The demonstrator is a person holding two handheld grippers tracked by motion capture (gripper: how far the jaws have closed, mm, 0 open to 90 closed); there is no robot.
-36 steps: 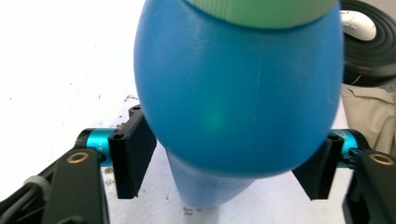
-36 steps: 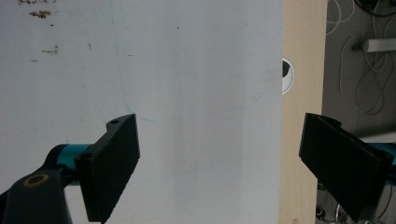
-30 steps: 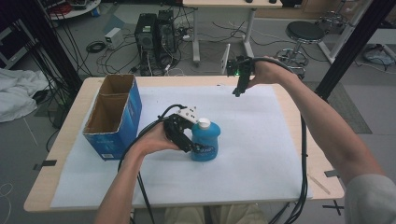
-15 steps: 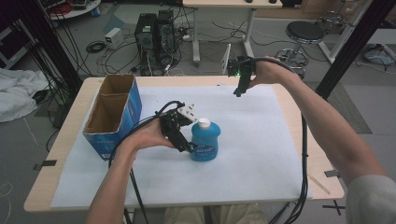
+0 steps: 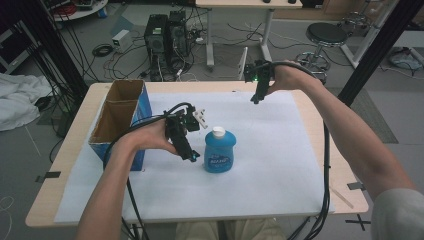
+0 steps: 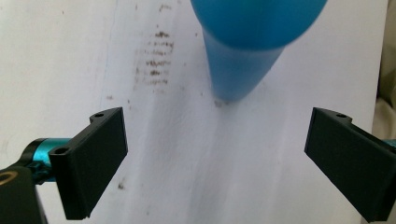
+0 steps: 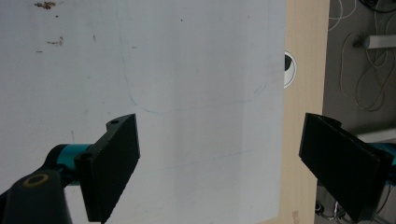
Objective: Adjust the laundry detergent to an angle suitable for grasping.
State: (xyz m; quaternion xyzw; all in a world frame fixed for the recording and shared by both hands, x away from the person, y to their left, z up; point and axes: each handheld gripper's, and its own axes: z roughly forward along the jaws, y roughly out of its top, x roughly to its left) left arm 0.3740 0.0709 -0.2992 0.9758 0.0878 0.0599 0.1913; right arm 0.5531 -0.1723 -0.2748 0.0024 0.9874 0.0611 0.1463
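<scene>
One blue bottle [image 5: 219,151] with a white cap, standing upright near the middle of the white sheet [image 5: 280,165] on the counter [image 5: 70,150]. One open cardboard box [image 5: 120,117] with blue sides at the left edge, split into two compartments. Two grippers held above the sheet. Left gripper [image 5: 190,155] just beside the bottle, to its left, jaws just opened wide, nothing between them, bottle ahead in the left gripper view [image 6: 243,51]. Right gripper [image 5: 256,98] well apart at the far side, jaws spread wide, empty.
</scene>
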